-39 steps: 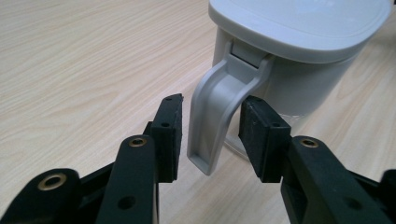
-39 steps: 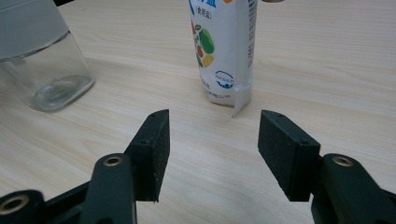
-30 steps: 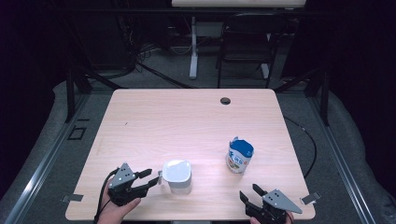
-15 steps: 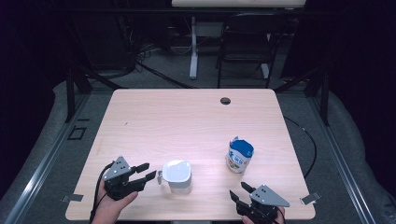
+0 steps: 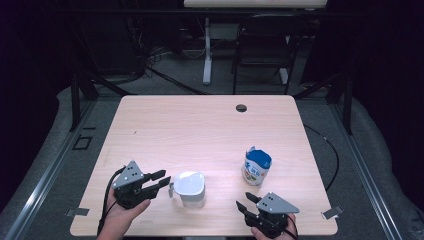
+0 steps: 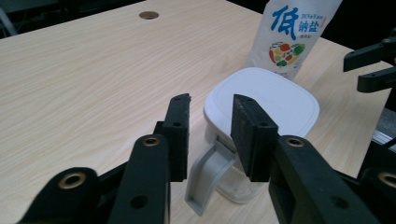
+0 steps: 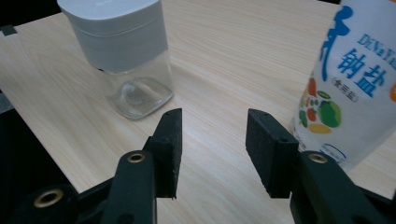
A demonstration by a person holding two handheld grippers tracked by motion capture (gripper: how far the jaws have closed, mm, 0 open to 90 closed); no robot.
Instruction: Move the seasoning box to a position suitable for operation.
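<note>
A clear container with a white lid (image 5: 189,186) and a grey handle (image 6: 204,175) stands near the table's front edge. My left gripper (image 5: 161,180) lies just left of it, jaws pointed at the handle. In the left gripper view the left gripper (image 6: 211,106) has just been closing, and the handle sits low between and beyond the pads, untouched. A blue and white salt bag (image 5: 256,166) stands upright to the right. My right gripper (image 5: 245,201) is in front of the bag. Its jaws (image 7: 215,122) have been narrowing, with bare table between them.
The wooden table (image 5: 200,125) has a round cable hole (image 5: 241,107) at the far side. A chair (image 5: 262,47) and a stand stand on the floor beyond it. Tape tabs (image 5: 332,212) mark the front corners.
The left gripper has lifted a little beside the container and its jaws have narrowed. The right gripper has moved left along the front edge, its jaws closing partway.
</note>
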